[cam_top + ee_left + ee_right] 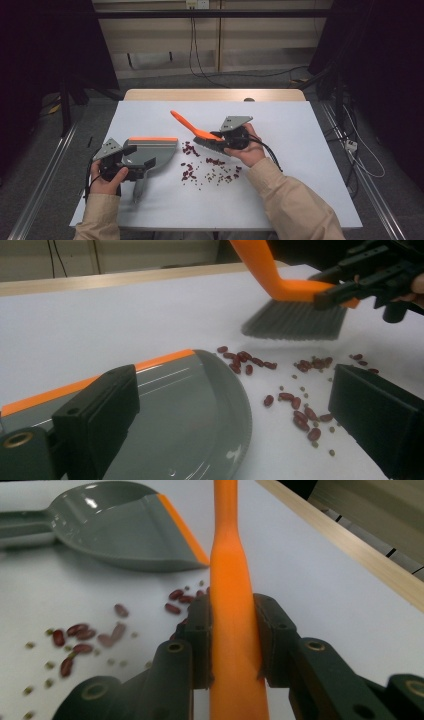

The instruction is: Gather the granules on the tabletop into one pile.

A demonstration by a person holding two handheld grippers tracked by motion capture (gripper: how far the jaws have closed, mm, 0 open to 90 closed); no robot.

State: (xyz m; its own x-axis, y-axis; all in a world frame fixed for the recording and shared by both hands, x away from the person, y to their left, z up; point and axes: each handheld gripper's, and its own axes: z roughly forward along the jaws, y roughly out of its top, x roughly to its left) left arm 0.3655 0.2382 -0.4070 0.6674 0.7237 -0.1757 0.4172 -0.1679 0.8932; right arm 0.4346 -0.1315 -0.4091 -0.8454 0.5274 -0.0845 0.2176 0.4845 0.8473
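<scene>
A grey dustpan (156, 149) with an orange lip lies on the white table (290, 130), handle toward the person. My left gripper (139, 157) stands open over its rounded back; one jaw is above the pan (190, 405), the other above the table. Red beans (210, 170) and small green ones lie scattered to the pan's right. My right gripper (219, 136) is shut on the orange handle of a brush (200, 134), whose dark bristles (295, 320) hover at the beans' far edge. The pads clamp the handle (230, 560) from both sides.
The table's wooden far edge (215, 95) runs behind the white surface. Cables (200, 65) hang and lie on the floor beyond it. Metal rails (45, 175) flank the table on both sides. Bare white surface lies to the right of the brush.
</scene>
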